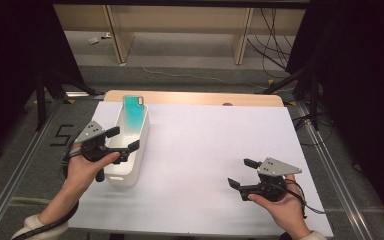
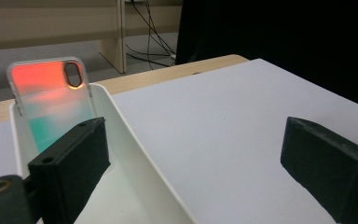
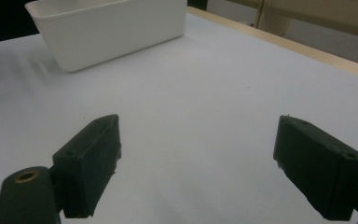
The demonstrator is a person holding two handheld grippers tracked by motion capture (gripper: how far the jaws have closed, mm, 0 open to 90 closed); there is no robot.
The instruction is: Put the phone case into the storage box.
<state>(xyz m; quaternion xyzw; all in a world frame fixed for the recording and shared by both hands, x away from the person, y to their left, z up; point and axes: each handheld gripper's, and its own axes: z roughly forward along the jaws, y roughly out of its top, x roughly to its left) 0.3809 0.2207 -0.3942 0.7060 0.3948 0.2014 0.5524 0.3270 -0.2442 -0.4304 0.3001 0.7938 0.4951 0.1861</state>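
High view: the phone case (image 1: 134, 114) leans inside the white bin (image 1: 130, 175). My left gripper (image 1: 121, 139) and right gripper (image 1: 240, 173) gape empty. It looks light, slick, flexible; I'd pinch its top edge.

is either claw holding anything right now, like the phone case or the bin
Nothing is held. The left claw is open at the white bin, one jaw inside, one outside its wall. The right claw is open over bare table. The phone case leans untouched.
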